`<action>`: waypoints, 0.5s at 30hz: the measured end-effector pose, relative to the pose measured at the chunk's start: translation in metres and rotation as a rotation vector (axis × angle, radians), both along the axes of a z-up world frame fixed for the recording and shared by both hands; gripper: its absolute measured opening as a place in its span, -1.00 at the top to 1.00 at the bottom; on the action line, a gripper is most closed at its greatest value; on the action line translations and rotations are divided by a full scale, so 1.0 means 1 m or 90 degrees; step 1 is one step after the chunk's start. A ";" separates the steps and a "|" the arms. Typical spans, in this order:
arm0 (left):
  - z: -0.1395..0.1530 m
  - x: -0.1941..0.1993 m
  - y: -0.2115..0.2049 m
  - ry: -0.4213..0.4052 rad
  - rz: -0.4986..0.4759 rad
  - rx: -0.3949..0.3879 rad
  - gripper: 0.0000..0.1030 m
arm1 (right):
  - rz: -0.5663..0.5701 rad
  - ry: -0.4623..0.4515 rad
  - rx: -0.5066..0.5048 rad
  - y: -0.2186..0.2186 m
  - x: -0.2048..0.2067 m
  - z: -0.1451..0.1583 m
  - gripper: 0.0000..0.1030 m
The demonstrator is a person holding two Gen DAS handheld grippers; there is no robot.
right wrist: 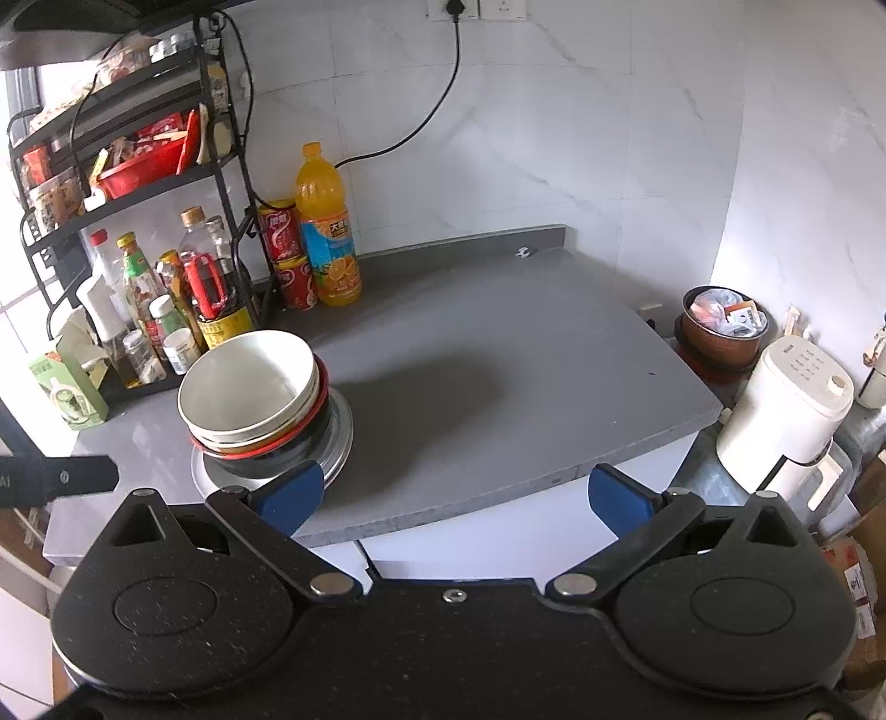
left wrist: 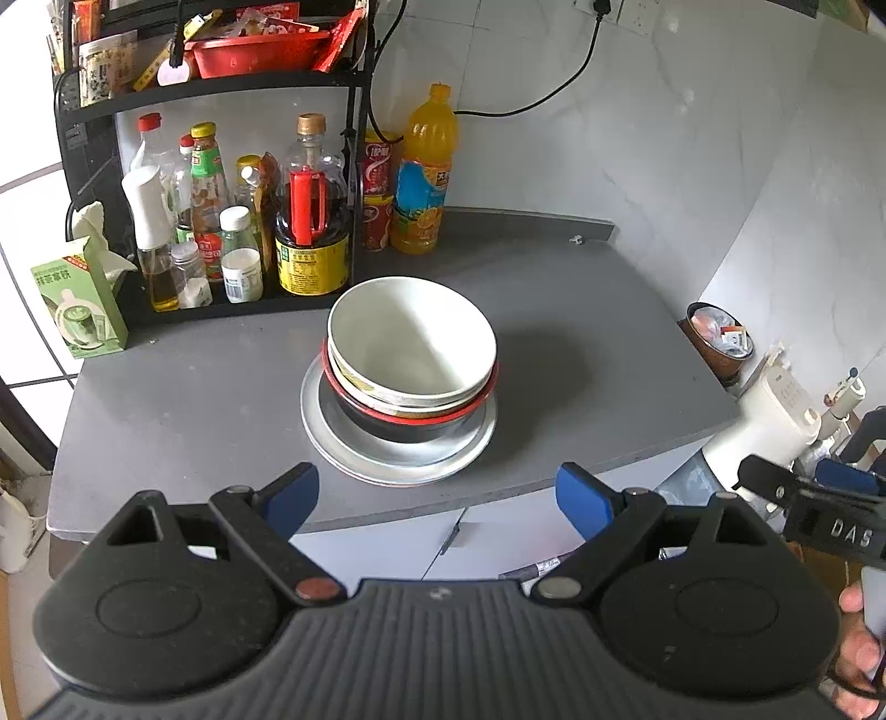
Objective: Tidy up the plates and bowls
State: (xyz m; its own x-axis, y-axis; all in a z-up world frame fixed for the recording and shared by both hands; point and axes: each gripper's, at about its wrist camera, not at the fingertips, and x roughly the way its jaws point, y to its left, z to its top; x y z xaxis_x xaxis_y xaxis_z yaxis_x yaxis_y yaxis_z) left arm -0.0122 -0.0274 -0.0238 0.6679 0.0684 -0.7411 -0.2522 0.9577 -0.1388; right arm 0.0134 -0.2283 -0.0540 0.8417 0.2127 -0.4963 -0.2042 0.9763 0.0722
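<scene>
Left wrist view first: my left claw [left wrist: 437, 501] has its blue pads [left wrist: 584, 498] spread wide with nothing between them, held off the near edge of the grey counter [left wrist: 581, 354]. Just beyond it sits the stack: a white bowl [left wrist: 412, 340] on top, tilted slightly, nested in a red-rimmed black bowl [left wrist: 387, 426], which rests on silver plates [left wrist: 398, 459]. The stack stands near the counter's near edge, roughly in line with the gap of my left claw. At the far left, a black rack [left wrist: 221, 94] holds sauce and oil bottles [left wrist: 313, 221] below and a red basket [left wrist: 255, 52] above. An orange juice bottle [left wrist: 423, 171] and red cans [left wrist: 379, 191] stand beside the rack against the tiled wall. A green carton [left wrist: 77, 299] sits at the counter's left end. At the right edge I see my right claw's black body [left wrist: 819, 509] and part of my hand [left wrist: 861, 648].

From the right wrist view, my right claw [right wrist: 454, 498] is likewise spread apart and empty, its left pad [right wrist: 290, 495] overlapping the plates' near rim in the picture; I cannot tell whether they touch. The bowl stack [right wrist: 255, 387] lies to the near left, the counter's middle [right wrist: 498, 343] bare and shadowed. Off the right end stand a white appliance [right wrist: 786, 410] and a brown pot [right wrist: 720, 332] with packets inside.
</scene>
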 end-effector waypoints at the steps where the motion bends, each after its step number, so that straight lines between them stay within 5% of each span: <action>1: 0.000 0.000 0.000 -0.001 0.000 0.002 -0.78 | 0.003 -0.002 -0.002 0.001 0.000 0.000 -0.99; 15: -0.002 0.012 0.000 0.006 -0.010 -0.004 -0.77 | -0.002 -0.001 0.003 -0.001 0.005 0.000 -0.99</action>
State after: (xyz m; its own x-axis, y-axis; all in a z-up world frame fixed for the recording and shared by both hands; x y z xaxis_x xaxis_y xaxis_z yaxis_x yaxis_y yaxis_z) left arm 0.0003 -0.0276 -0.0259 0.6621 0.0533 -0.7475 -0.2383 0.9607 -0.1425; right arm 0.0181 -0.2296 -0.0544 0.8430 0.2121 -0.4943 -0.2010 0.9766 0.0763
